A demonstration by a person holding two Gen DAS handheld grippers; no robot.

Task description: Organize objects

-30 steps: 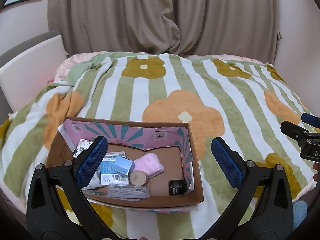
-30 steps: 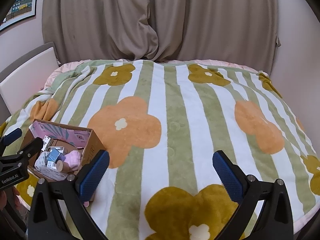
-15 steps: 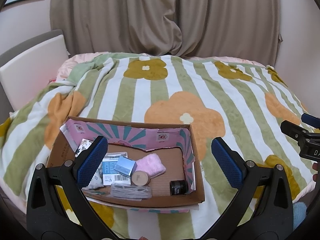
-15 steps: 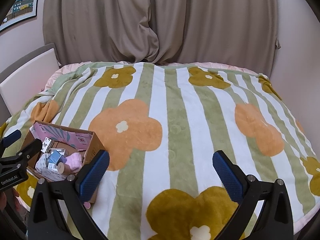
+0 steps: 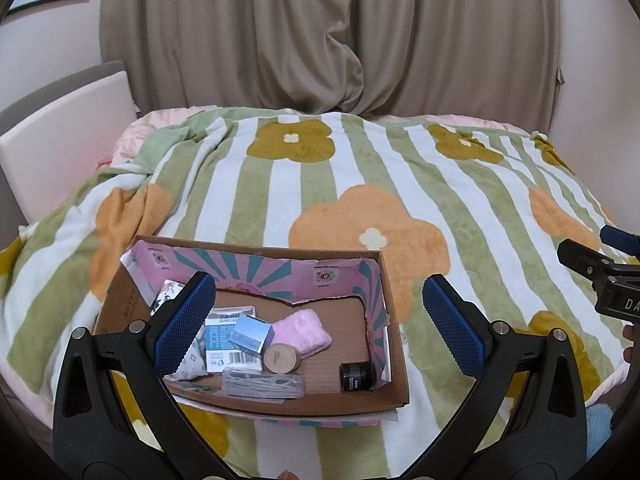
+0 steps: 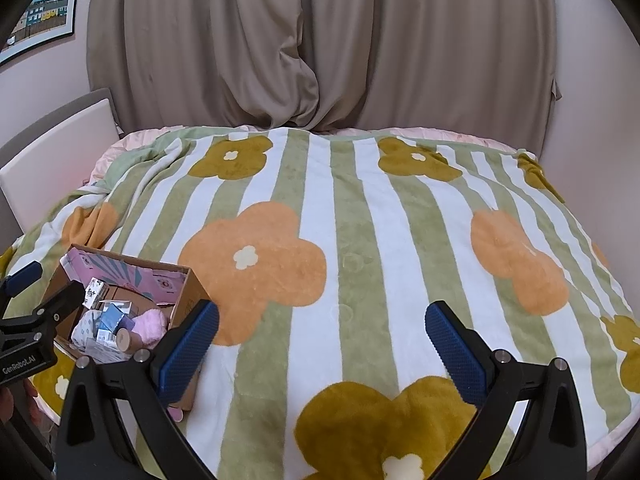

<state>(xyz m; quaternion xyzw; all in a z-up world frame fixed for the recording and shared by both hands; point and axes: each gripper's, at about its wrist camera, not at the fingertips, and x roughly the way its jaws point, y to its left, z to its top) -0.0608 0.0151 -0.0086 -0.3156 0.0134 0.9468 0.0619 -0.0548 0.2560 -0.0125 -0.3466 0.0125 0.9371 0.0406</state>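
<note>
Both grippers, left gripper (image 5: 318, 322) and right gripper (image 6: 322, 340), hover with jaws spread and holding nothing, having only drifted slightly over the last second, while the small items stay gathered in the cardboard box (image 5: 394, 398) on the bed (image 6: 360, 240), a scene fitting either sorting ahead or sorting finished

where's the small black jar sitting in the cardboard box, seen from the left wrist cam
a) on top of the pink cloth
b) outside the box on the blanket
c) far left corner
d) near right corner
d: the small black jar stands on the floor of the cardboard box in its near right corner, apart from the pink cloth lying nearer the middle.
</note>
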